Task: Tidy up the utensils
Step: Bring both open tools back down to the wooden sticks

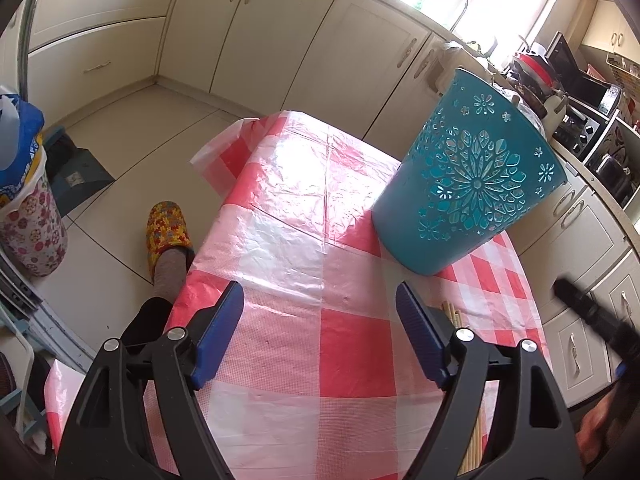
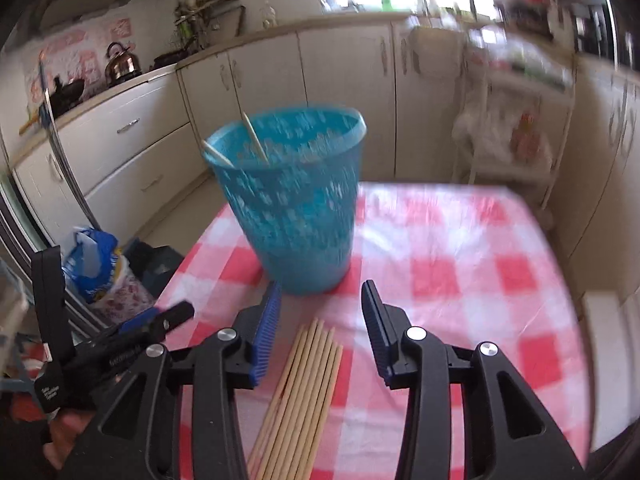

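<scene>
Right wrist view: chopsticks (image 2: 304, 392) are being straddled untouched by the parted right gripper (image 2: 320, 332), long axis running near-to-far toward the basket (image 2: 292, 200)

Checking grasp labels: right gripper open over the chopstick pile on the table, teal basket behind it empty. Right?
Not quite: the teal basket already holds two sticks, as the right wrist view shows. The rest stands: right gripper open over the chopstick pile.
</scene>
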`<state>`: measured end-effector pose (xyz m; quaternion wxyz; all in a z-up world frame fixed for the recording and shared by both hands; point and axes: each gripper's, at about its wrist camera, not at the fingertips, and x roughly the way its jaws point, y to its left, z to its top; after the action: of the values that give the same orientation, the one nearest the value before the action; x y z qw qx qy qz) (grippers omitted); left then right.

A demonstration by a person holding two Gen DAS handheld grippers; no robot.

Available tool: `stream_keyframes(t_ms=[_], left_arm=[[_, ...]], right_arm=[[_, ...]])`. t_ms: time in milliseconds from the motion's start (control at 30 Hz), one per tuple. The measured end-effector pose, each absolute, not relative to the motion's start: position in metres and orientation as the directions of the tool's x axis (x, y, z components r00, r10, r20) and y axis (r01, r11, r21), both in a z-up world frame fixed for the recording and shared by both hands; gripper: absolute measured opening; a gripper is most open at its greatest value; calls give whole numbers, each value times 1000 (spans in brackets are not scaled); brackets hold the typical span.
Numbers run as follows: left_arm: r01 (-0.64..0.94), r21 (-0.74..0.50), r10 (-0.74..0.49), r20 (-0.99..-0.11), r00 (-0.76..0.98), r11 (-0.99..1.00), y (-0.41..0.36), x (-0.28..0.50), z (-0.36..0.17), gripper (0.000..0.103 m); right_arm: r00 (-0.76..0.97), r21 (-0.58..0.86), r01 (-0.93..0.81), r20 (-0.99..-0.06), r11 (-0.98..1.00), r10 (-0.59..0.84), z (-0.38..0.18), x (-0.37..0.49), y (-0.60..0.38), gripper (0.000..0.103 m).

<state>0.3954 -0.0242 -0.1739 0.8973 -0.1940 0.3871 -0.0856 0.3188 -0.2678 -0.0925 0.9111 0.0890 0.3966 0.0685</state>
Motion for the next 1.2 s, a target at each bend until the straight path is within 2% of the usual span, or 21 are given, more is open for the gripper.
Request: stream_keyframes(t_ms=[33,133,433,633,700,933,1100,1200], left_arm=[[5,-415,-305,-661,686,910,-24,395,-174,75],[12,-415,-309,-659,686,910,-26,395,-173,75],[16,-412,-310,-660,684,911,-27,395,-172,76],[15,-407,-306,-661,685,913,-28,395,-172,76],[22,-381,-294,-673,679,924,-33,395,-171,77],[228,-211,-308,-744,593,950,-100,384,-165,77],[291,-86,-247,-776,581,953,-132,381,-167,77],[295,-72,-231,-802,551,953,-137,384,-173,77]], right_arm=[[648,237,-43,-733,971,207,-106,317,-275,17],[588,281,-28,-772,959,243,-134,311,-285,13],[545,276,-66,-795,959,266,-152,315,-270,13],[542,209,-71,-813,975,214,-155,314,-265,11],[545,179,-81,-816,981,194,-154,314,-262,8],[560,61,-100,-822,993,107,-153,313,-258,6],[551,150,-81,-817,985,170,-154,314,-274,6],[545,210,-67,-811,975,212,-154,315,-283,6]])
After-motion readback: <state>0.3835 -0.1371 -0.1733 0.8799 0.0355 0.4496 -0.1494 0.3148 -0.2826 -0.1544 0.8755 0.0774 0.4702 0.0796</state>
